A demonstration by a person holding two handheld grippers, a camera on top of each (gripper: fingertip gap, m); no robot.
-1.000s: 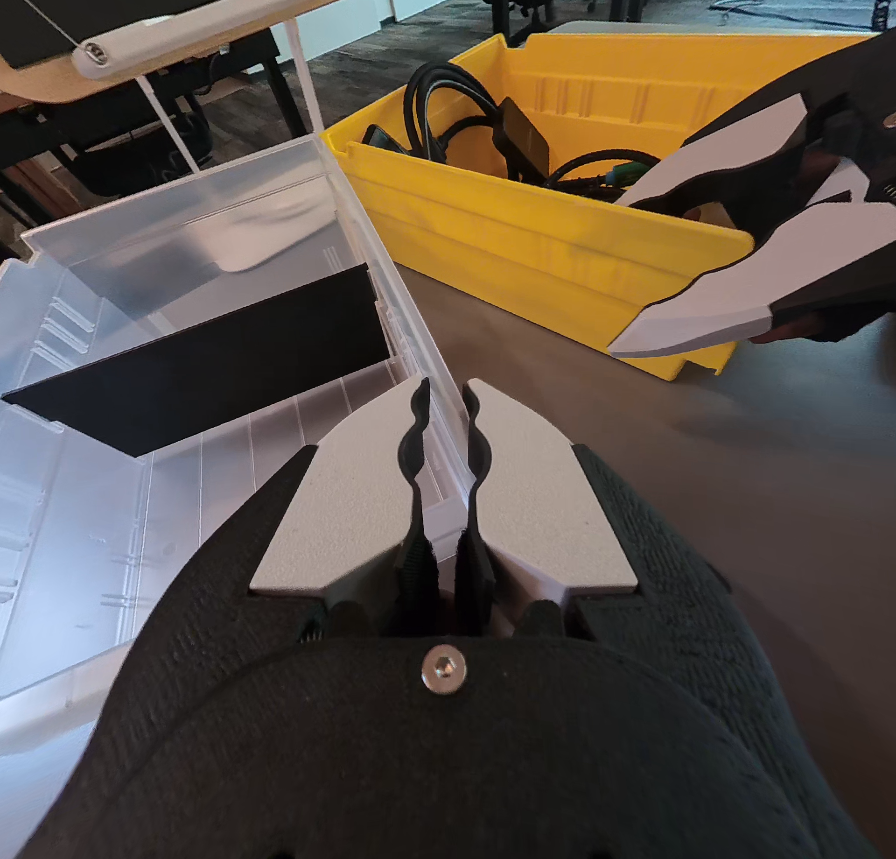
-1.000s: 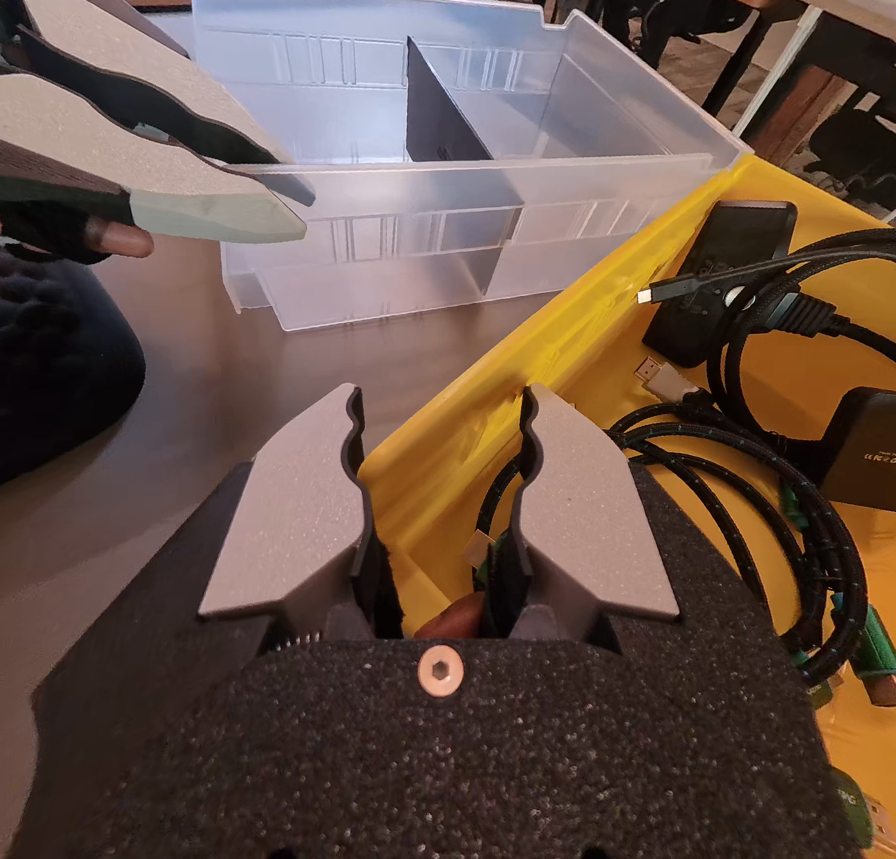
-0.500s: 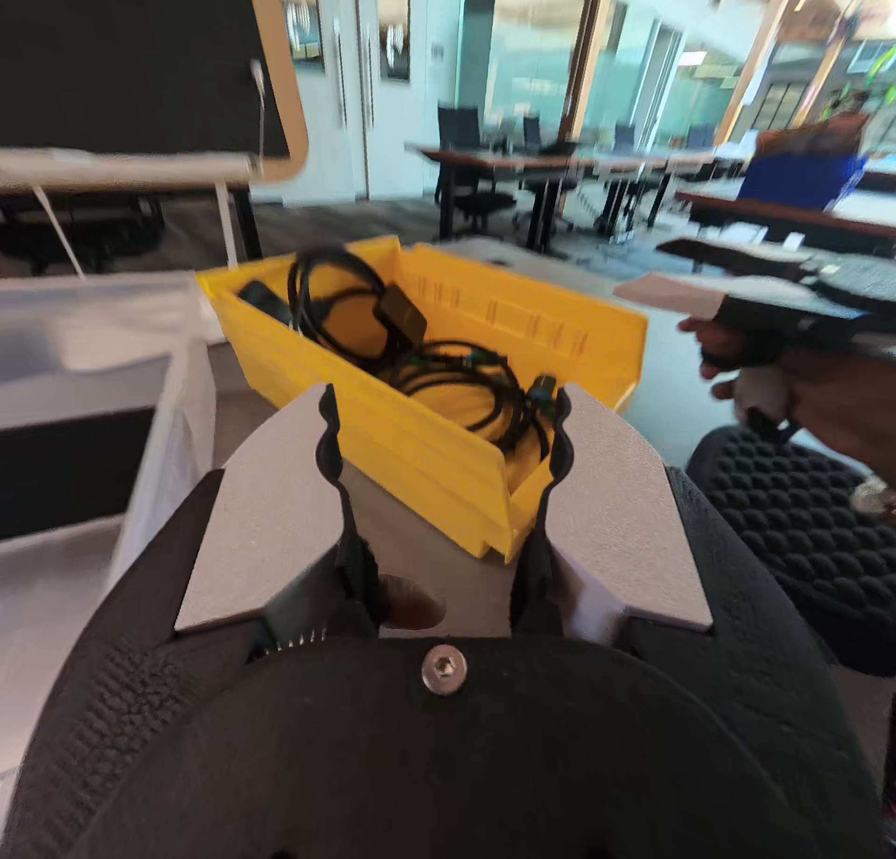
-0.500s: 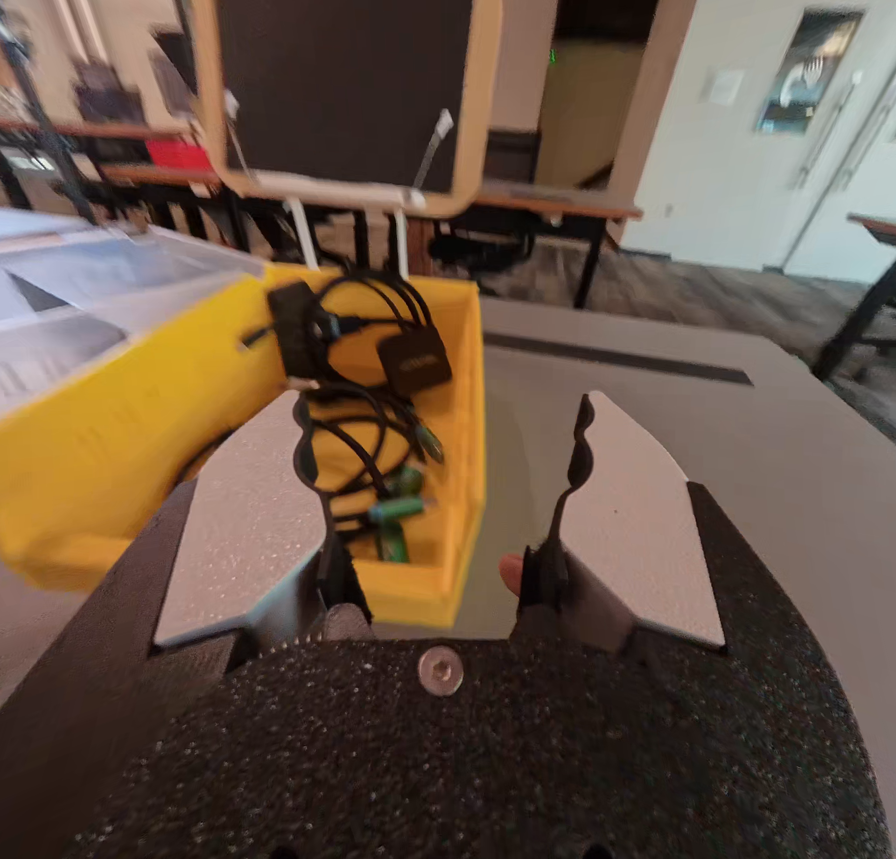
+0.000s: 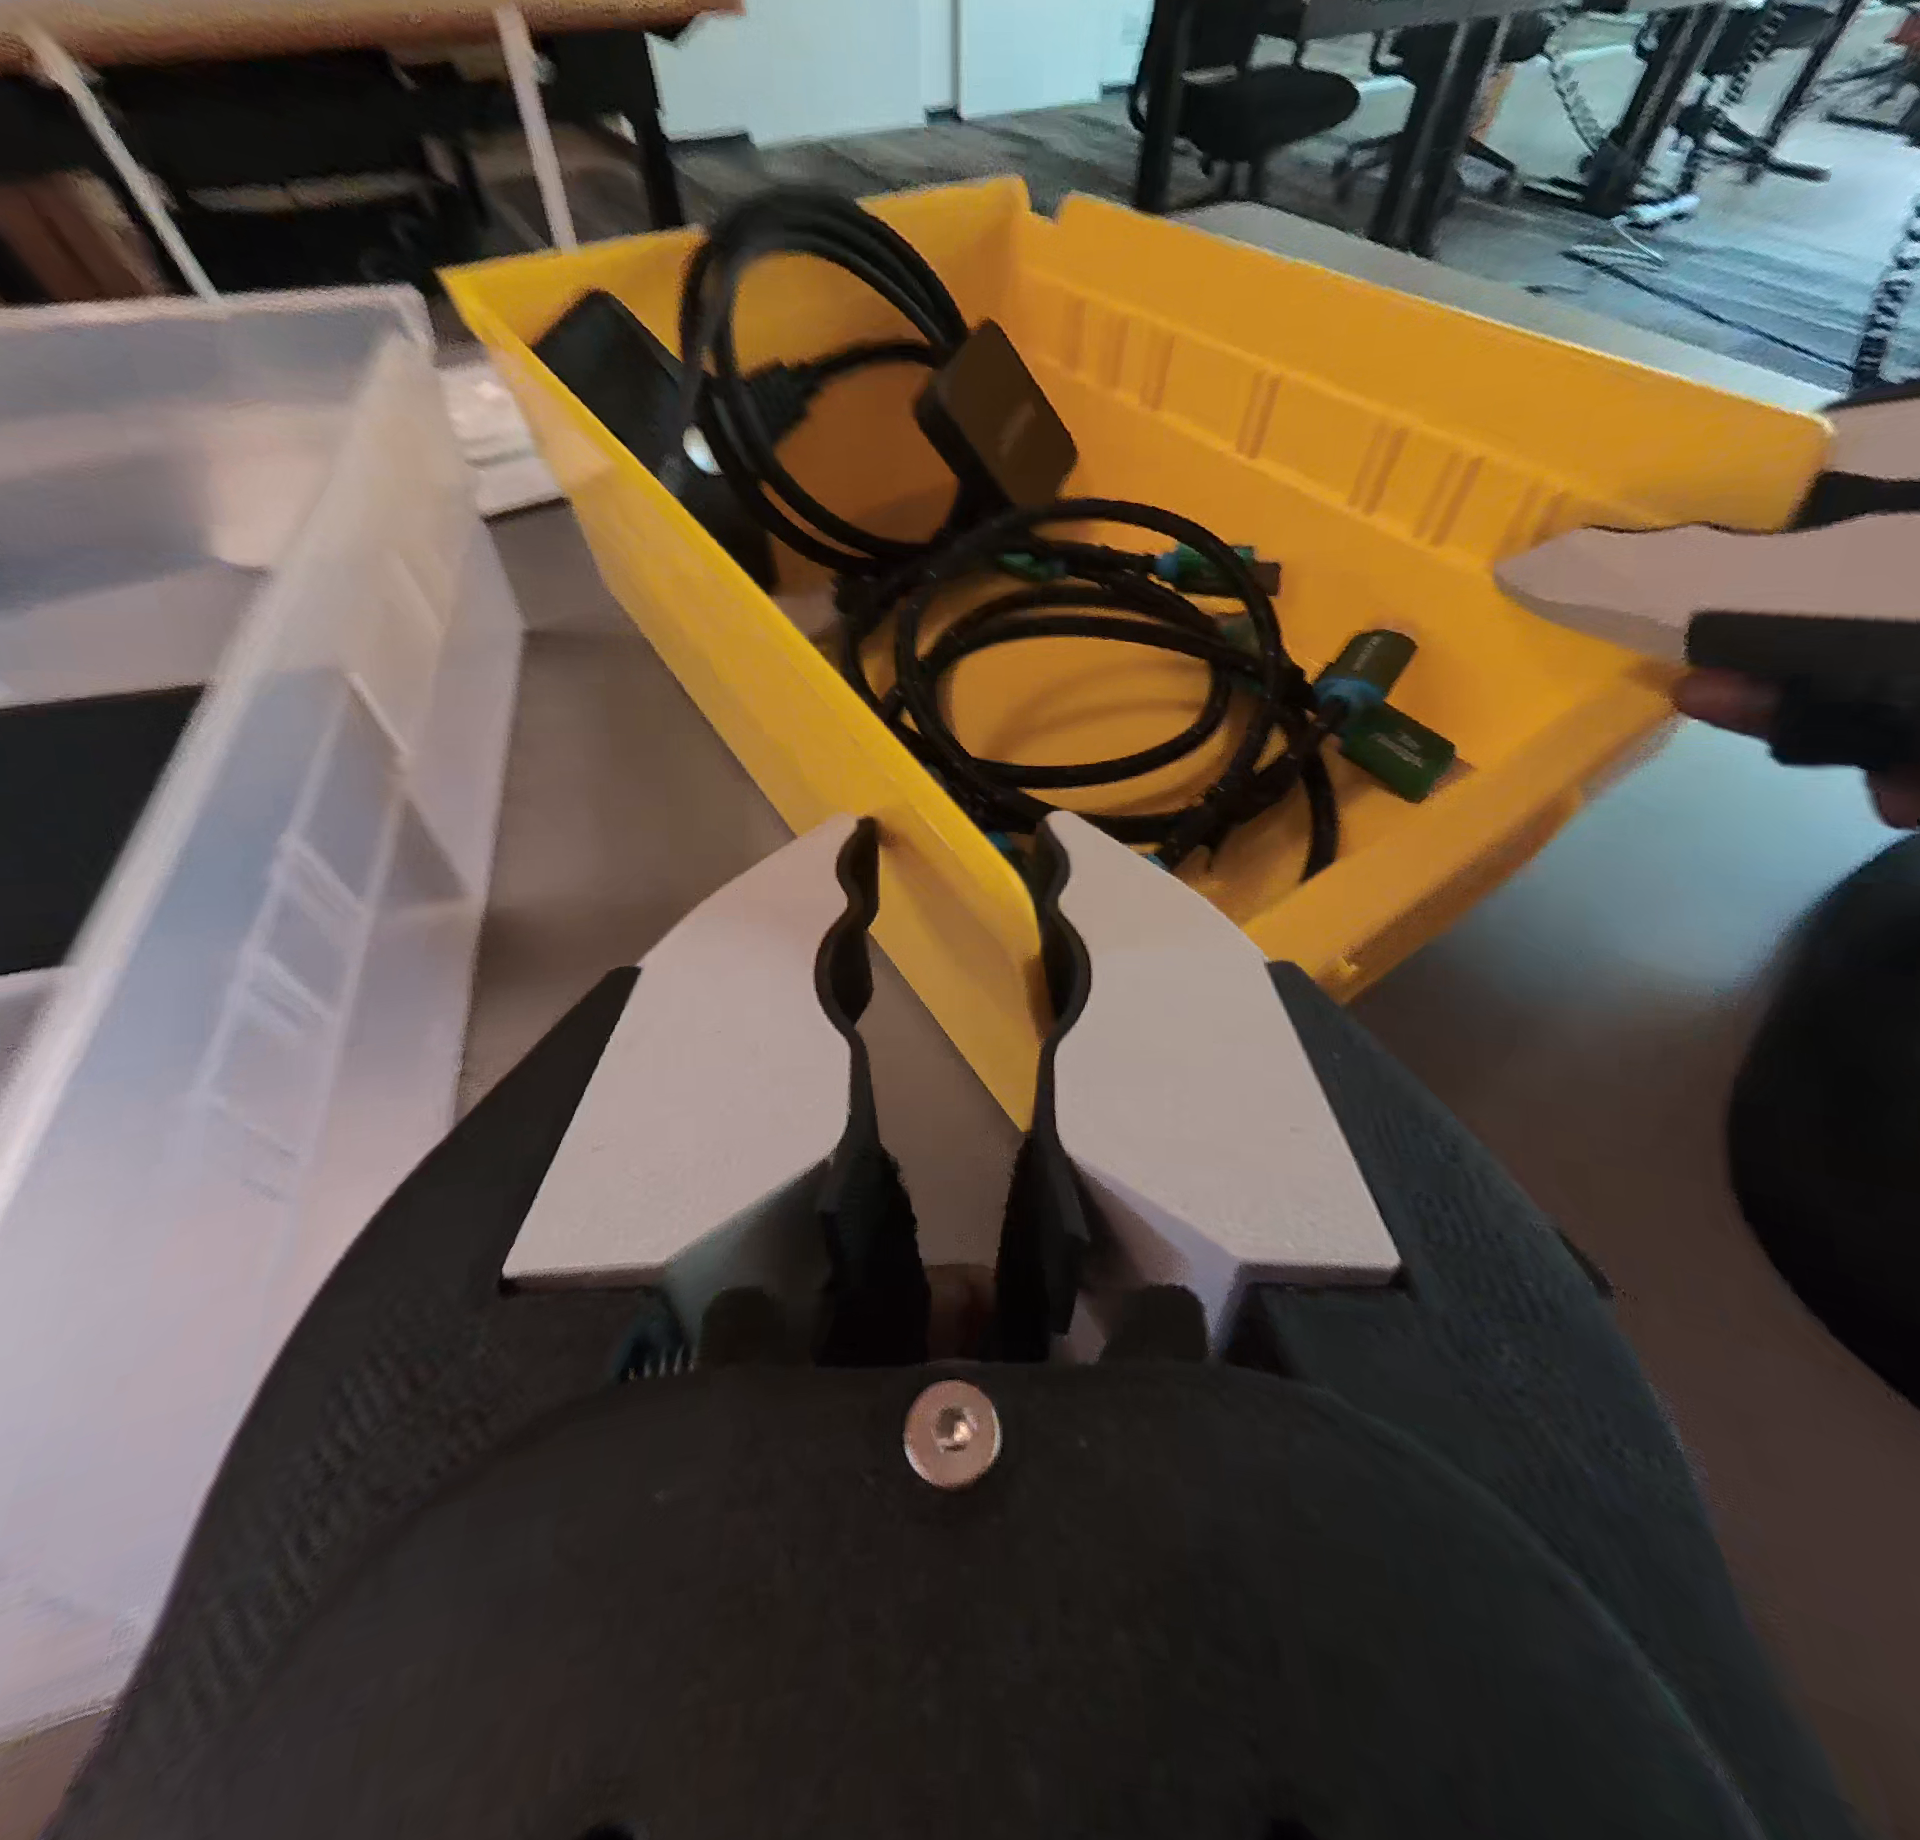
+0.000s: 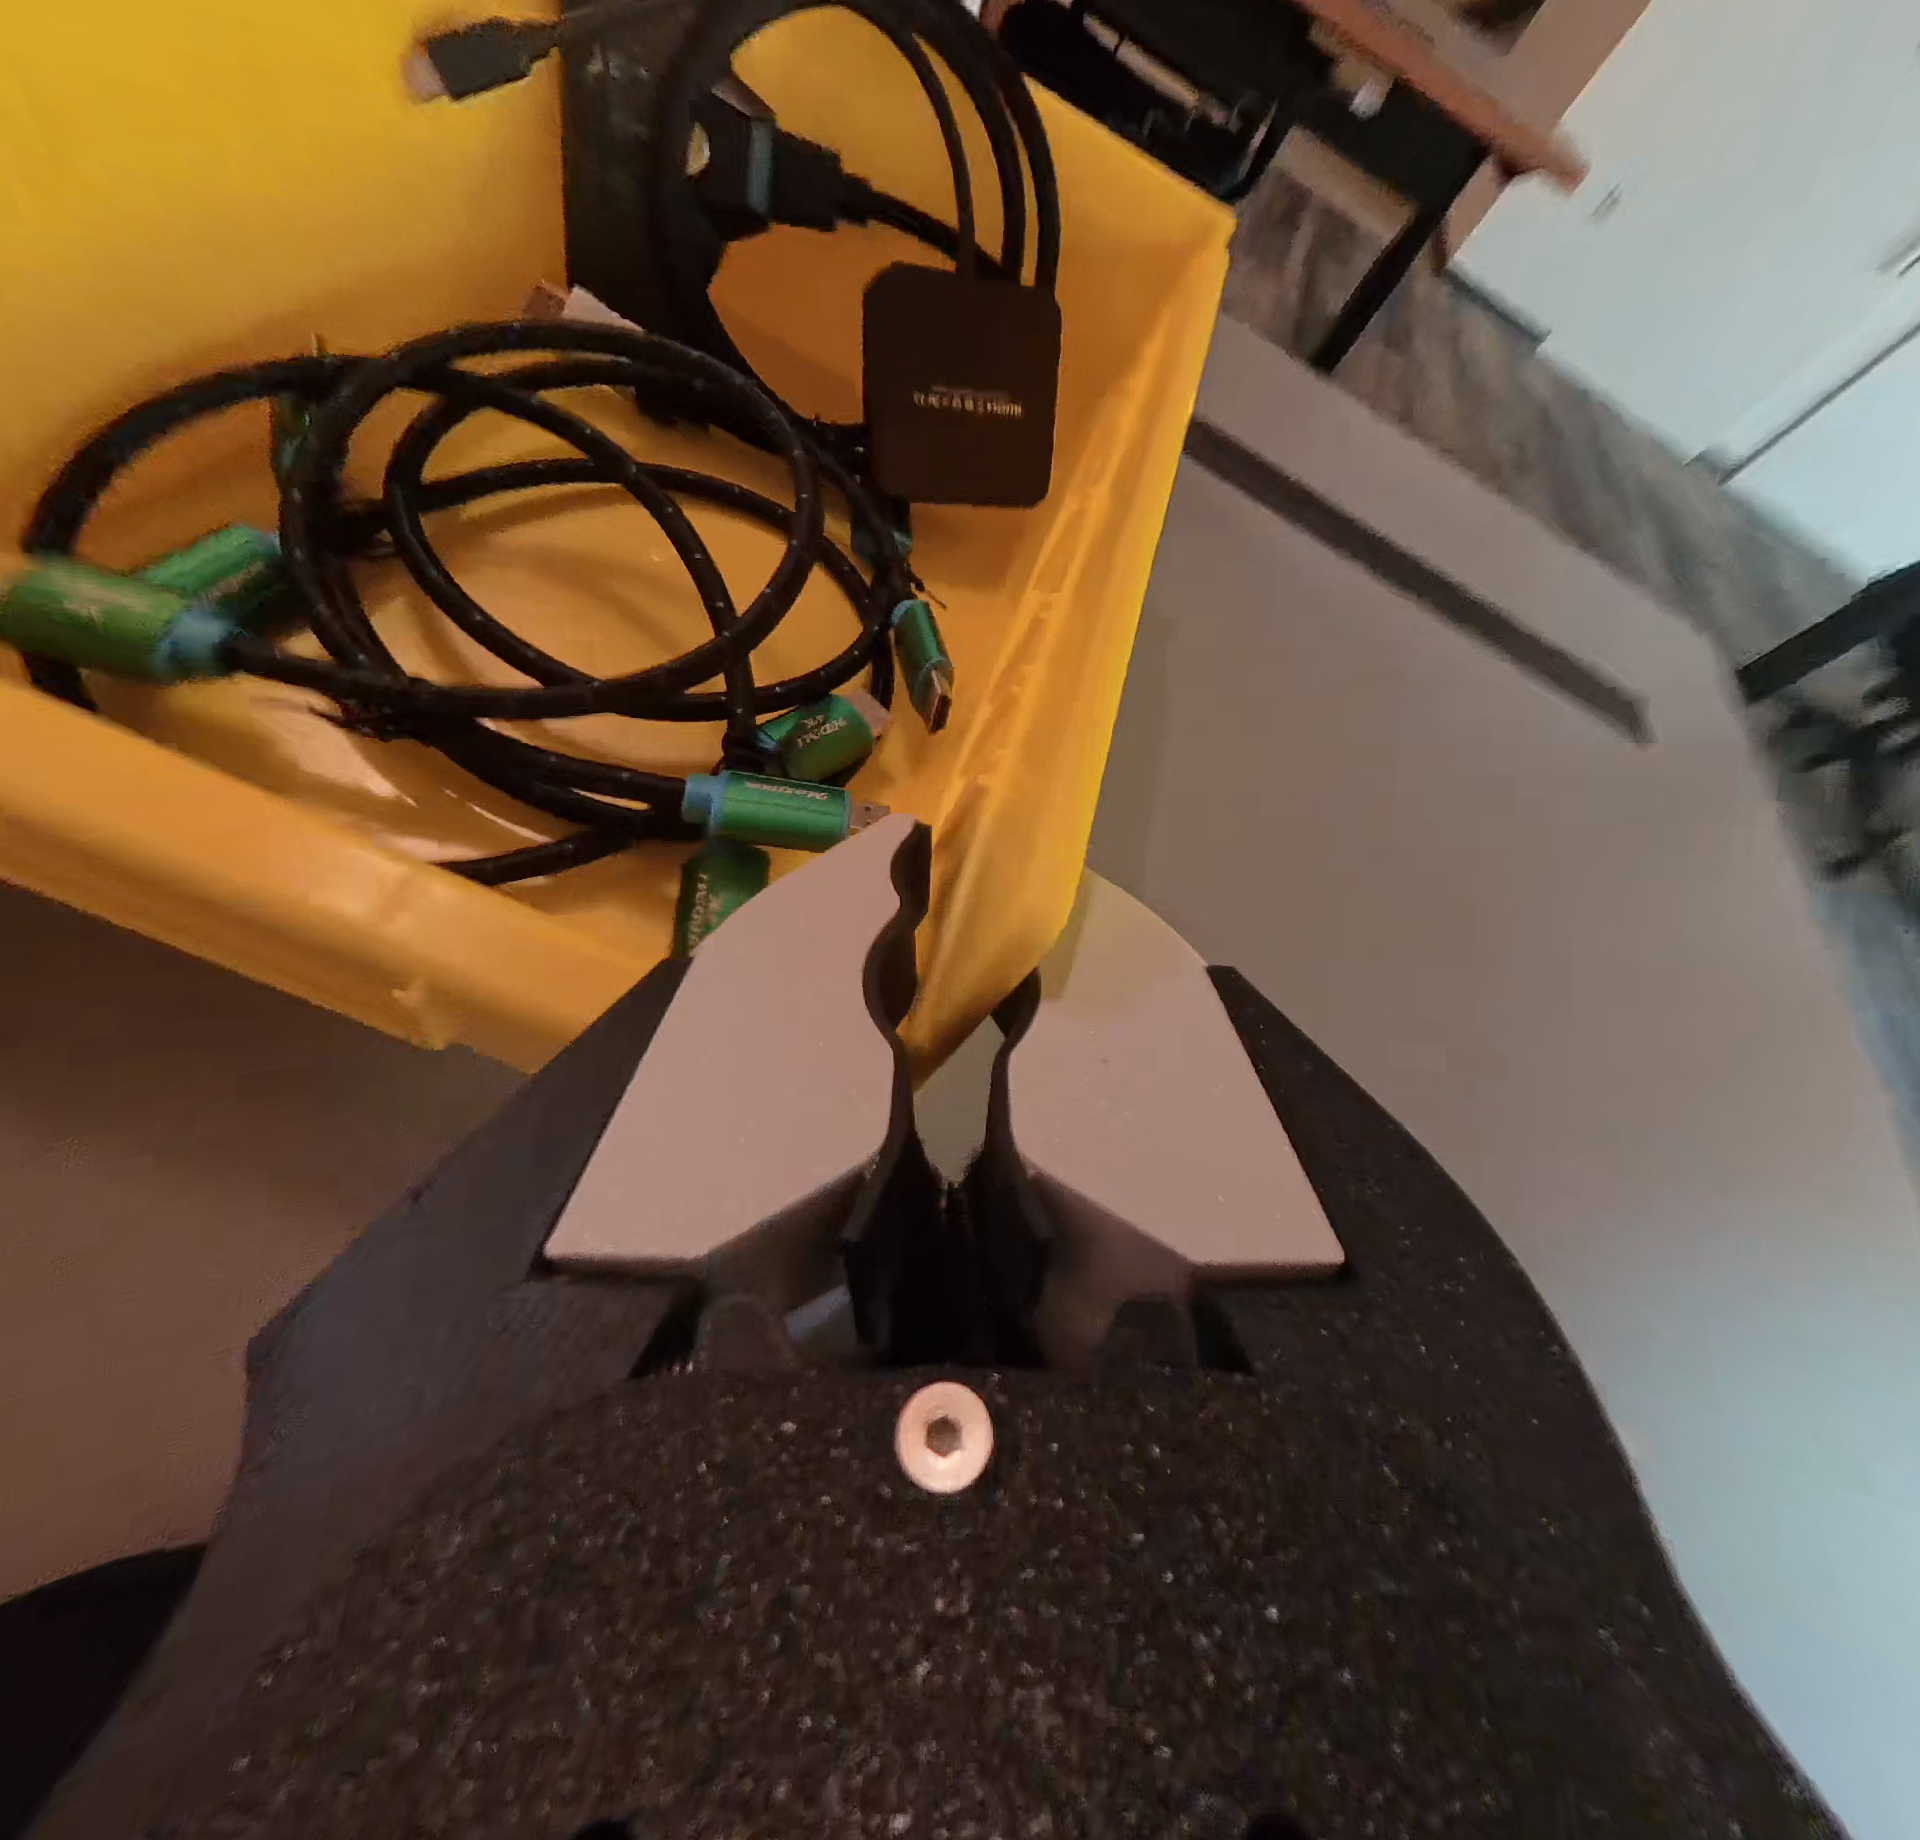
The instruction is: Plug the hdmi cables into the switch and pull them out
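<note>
My left hand-held gripper straddles the near wall of the yellow bin, one finger outside, one inside. There's a gap on both sides of the plastic, so it's released, not pinching. My right hand-held gripper sits on the opposite side wall near the front corner, and there the jaws have narrowed around the wall. I can't tell for sure if it's clenched on it or just about to be.

Inside the bin, the cables lie in a loose black coil on the floor, and their green plugs lie bunched just ahead of my right fingers. The switch, a small black square box, sits further back, its own lead looping up behind it. Nothing is plugged in that I can see. A clear bin stands to my left on the surface, just beside the yellow one.

So I'd call this set-up: taking hold of the bin by both walls, probably to shift or steady it. Plugging hasn't started. Next I need both grips firm on the walls, then one gripper down for a green plug while the other goes for the switch.
</note>
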